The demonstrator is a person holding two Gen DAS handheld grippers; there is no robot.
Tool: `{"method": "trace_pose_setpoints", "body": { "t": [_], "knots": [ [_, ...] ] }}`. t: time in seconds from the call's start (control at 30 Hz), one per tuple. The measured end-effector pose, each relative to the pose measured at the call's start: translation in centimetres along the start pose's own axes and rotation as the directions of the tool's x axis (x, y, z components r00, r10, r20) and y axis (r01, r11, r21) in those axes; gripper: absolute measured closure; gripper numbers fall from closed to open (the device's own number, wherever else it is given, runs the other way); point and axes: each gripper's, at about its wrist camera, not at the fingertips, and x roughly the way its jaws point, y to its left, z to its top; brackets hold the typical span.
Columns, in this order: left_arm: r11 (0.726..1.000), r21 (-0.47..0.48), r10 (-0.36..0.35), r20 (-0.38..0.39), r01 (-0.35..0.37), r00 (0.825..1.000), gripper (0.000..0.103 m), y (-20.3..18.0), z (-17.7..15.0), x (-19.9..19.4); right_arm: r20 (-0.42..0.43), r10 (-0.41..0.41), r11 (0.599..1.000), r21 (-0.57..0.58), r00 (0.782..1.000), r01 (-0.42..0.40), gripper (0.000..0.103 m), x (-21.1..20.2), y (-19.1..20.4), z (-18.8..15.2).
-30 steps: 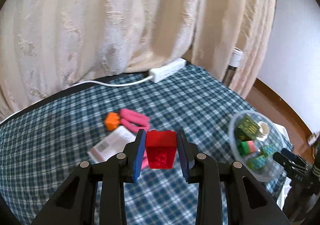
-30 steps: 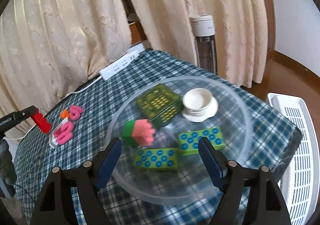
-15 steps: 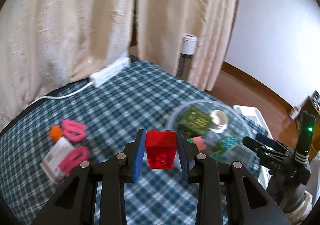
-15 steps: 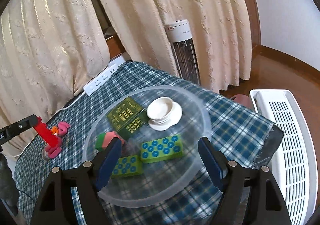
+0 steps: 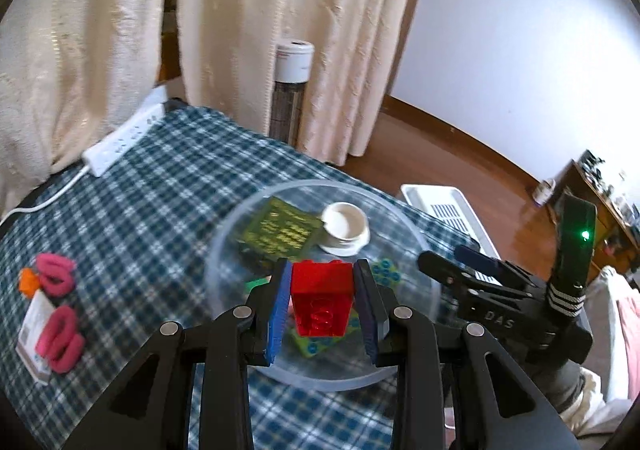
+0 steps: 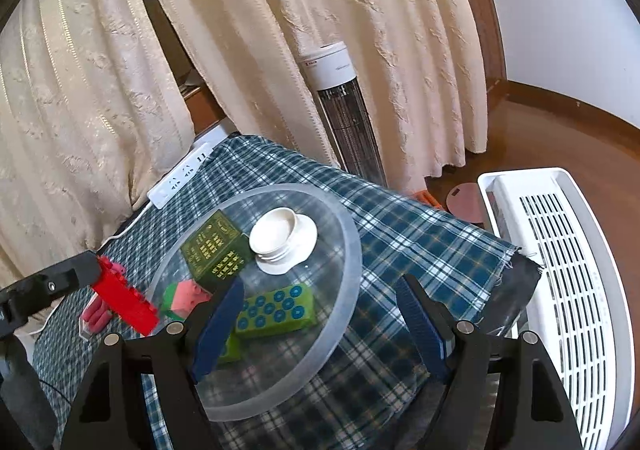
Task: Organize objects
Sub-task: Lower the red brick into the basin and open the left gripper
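My left gripper (image 5: 322, 304) is shut on a red brick (image 5: 322, 300) and holds it in the air over the near part of a clear plastic bowl (image 5: 224, 246). In the right wrist view the red brick (image 6: 124, 300) hangs at the bowl's (image 6: 352, 234) left rim. The bowl holds a dark green box (image 6: 216, 250), a white cap (image 6: 282, 236), a green block with blue dots (image 6: 276, 312) and a pink and green block (image 6: 184, 296). My right gripper (image 6: 320, 330) is open and empty over the bowl's near right side.
The bowl stands on a blue checked cloth (image 5: 160, 185). Pink hair ties (image 5: 56, 278), an orange piece (image 5: 29, 282) and a small card pack (image 5: 34, 334) lie at the left. A white power strip (image 5: 124, 139) lies at the back. A white heater (image 6: 560, 290) stands at the right.
My left gripper has carried the red brick to the right, from above the pink hair ties to over the bowl. My right gripper has drawn back and shifted right, still open.
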Motion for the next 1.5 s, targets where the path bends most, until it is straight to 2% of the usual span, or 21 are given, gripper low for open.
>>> {"method": "trace_pose_setpoints", "body": {
  "t": [0.27, 0.4, 0.47, 0.9, 1.1, 1.4, 1.5],
  "knots": [
    [0.996, 0.018, -0.086, -0.054, 0.087, 0.995, 0.070, -2.0, -0.2, 2.2, -0.001, -0.008, 1.000, 0.014, 1.000, 0.008, 0.021, 0.1, -0.9, 0.1],
    [0.988, -0.004, -0.153, -0.105, 0.153, 0.983, 0.071, -2.5, -0.7, 3.4, 0.006, -0.026, 1.000, 0.010, 1.000, 0.026, 0.021, 0.1, -1.0, 0.1],
    [0.986, -0.009, -0.164, -0.119, 0.165, 0.979, 0.070, -2.6, -0.9, 3.9, 0.008, -0.027, 1.000, 0.010, 1.000, 0.027, 0.021, 0.1, -1.0, 0.1],
    [0.987, -0.046, -0.160, -0.182, 0.154, 0.970, 0.068, -1.1, -2.8, 5.4, 0.008, -0.029, 1.000, 0.000, 1.000, 0.029, 0.021, 0.0, -0.7, 0.1],
    [0.994, -0.060, -0.105, -0.172, 0.097, 0.980, 0.054, 0.6, -3.5, 4.8, 0.004, -0.026, 1.000, -0.016, 1.000, 0.027, 0.021, 0.0, 0.0, -0.1],
    [0.997, -0.075, -0.035, -0.164, 0.023, 0.986, 0.053, 2.8, -4.2, 4.2, 0.000, -0.019, 0.999, -0.039, 1.000, 0.019, 0.021, 0.0, 1.2, -0.3],
    [0.996, -0.080, -0.037, -0.155, 0.025, 0.987, 0.053, 3.3, -4.3, 3.9, -0.001, -0.018, 0.999, -0.044, 1.000, 0.018, 0.021, -0.1, 1.6, -0.4]
  ]
}}
